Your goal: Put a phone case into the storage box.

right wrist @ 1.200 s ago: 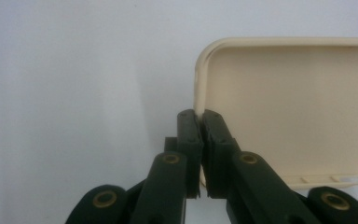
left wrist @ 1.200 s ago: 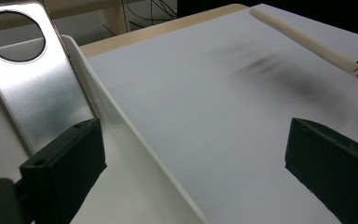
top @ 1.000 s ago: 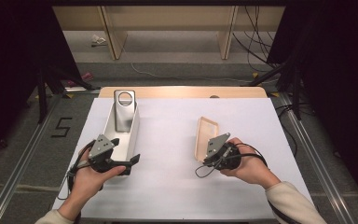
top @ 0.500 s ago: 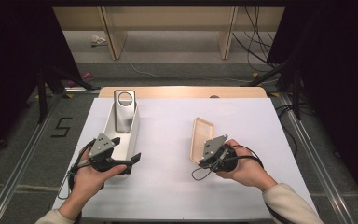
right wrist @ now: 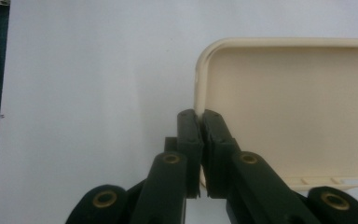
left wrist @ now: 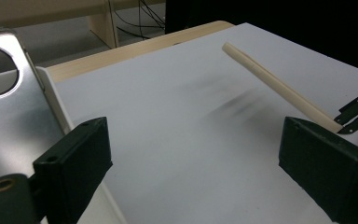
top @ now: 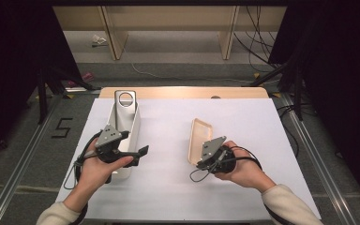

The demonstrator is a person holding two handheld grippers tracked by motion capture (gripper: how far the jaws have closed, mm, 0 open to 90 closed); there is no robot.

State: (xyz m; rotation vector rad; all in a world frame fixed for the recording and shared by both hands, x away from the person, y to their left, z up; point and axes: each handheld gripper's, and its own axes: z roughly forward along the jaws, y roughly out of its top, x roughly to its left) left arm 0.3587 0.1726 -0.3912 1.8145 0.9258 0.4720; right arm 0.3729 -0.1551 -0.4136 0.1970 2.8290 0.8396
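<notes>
1. Right gripper (top: 201, 161) clamped on the near rim of the cream plastic tray (top: 199, 139), tipping it up on edge at mid tabletop (top: 168, 117).
2. Left gripper (top: 138, 151), jaws wide and empty, beside the white container (top: 132, 123) at the left.
3. Step, as judged: carrying the tray. Next: swing it leftward toward the container without loosening the grip.

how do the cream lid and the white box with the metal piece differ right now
The cream lid is shallow, tilted up on one edge and pinched at its rim by the right gripper. The white box is deeper, rests flat on the table and holds a metal piece; the left gripper beside it is open. Both are long and rounded.
</notes>
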